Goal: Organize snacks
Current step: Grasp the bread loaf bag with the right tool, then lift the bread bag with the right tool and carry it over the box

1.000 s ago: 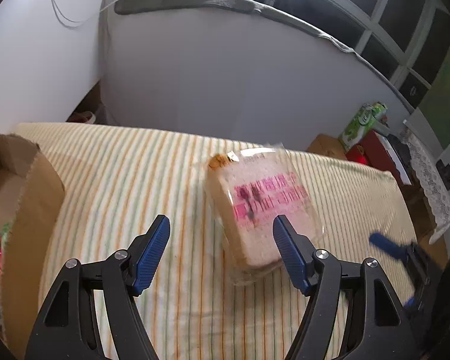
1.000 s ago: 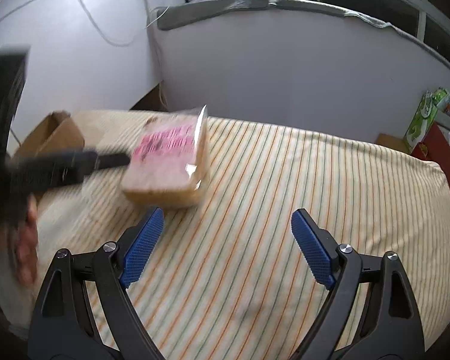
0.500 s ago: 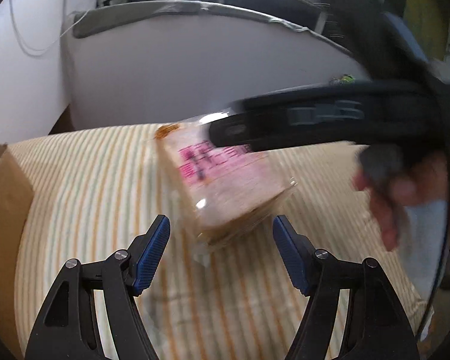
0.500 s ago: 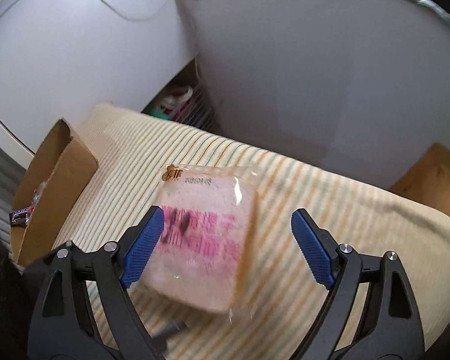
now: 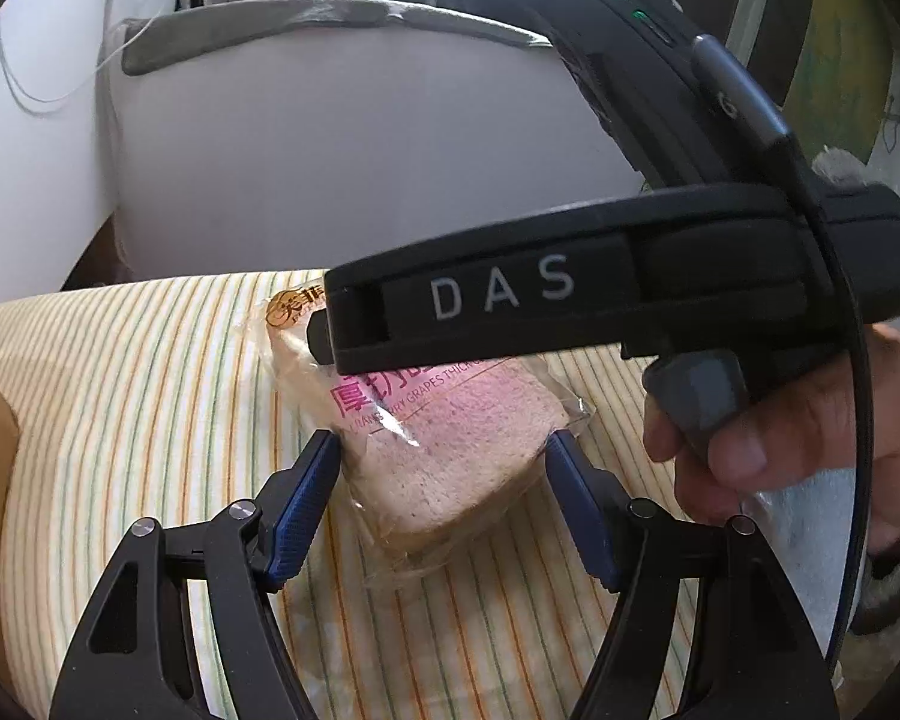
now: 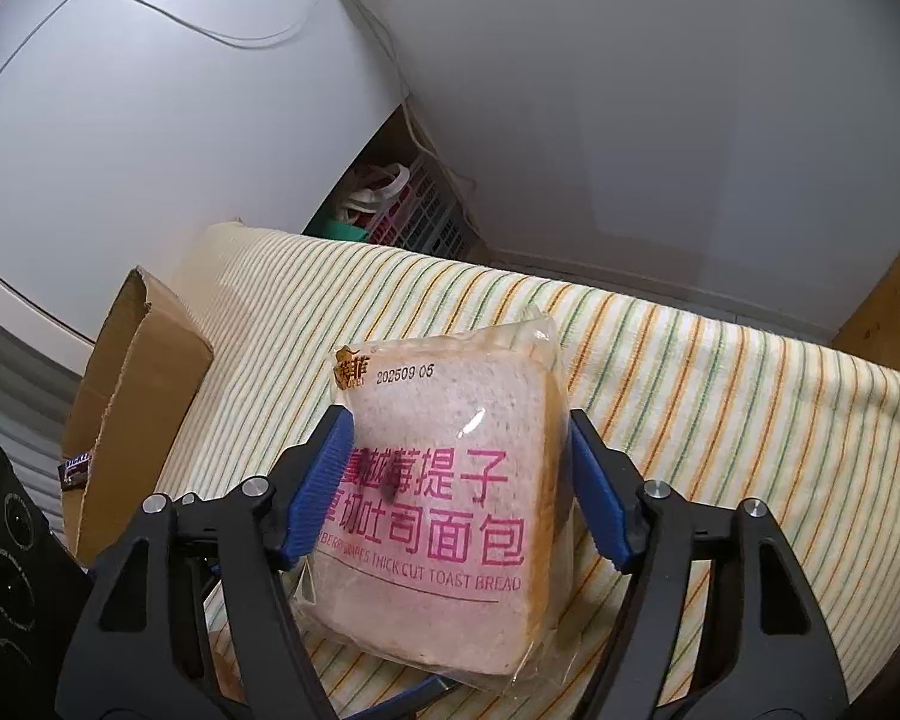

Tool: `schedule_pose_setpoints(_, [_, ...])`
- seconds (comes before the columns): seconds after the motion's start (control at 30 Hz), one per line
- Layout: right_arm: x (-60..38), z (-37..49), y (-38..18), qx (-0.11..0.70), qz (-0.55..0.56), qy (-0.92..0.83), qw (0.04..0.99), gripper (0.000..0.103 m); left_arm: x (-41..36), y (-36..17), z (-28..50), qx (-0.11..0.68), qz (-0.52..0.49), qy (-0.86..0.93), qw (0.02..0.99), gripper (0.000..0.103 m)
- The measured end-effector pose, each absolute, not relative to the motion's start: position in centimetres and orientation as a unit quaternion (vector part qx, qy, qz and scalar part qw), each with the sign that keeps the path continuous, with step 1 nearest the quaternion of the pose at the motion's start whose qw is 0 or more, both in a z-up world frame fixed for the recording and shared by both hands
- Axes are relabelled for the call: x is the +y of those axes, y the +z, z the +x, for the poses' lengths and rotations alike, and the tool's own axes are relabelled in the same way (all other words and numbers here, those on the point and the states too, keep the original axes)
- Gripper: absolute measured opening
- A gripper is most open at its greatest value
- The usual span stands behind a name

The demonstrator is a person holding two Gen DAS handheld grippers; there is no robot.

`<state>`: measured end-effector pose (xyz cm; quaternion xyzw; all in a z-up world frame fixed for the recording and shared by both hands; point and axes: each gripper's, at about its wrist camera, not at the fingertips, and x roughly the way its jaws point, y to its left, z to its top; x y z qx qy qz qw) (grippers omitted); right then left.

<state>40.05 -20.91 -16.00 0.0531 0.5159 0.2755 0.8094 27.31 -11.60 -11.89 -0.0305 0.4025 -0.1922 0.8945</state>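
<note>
A clear-wrapped toast bread pack (image 6: 450,480) with pink lettering lies on the striped cloth (image 6: 720,396). My right gripper (image 6: 459,468) looks down on it. Its jaws are closing, and the blue pads touch the pack's left and right edges. In the left wrist view the same bread pack (image 5: 450,456) has its near corner between the fingers of my left gripper (image 5: 441,480), which stands open around it. The right gripper's black body (image 5: 570,300) hides the pack's far end. The left gripper's blue fingertips (image 6: 417,697) show under the pack's near edge.
An open cardboard box (image 6: 144,372) stands at the table's left end, with a dark snack bar (image 6: 75,469) inside. A pink basket (image 6: 417,210) sits behind the table by the white wall. A person's hand (image 5: 780,438) holds the right gripper.
The right gripper swung in from the right, came over the bread pack and narrowed its jaws onto it. The left gripper moved closer, so the pack's corner now sits between its fingers.
</note>
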Motion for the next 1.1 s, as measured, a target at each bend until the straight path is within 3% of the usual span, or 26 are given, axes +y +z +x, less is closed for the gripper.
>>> schedule_pose_setpoints(0.33, [-24.7,35.6,-14.6,0.493,0.081,0.264,0.825,0.062,-12.7,-10.5,24.4,0.369,0.010,-0.208,0.906,0.070])
schedule_pose_setpoints(1.1, [-26.4,21.8,-5.3,0.389,0.102,0.223,0.888,0.060,-13.6,-3.4,13.8,0.292,0.063,-0.264,0.917,0.070])
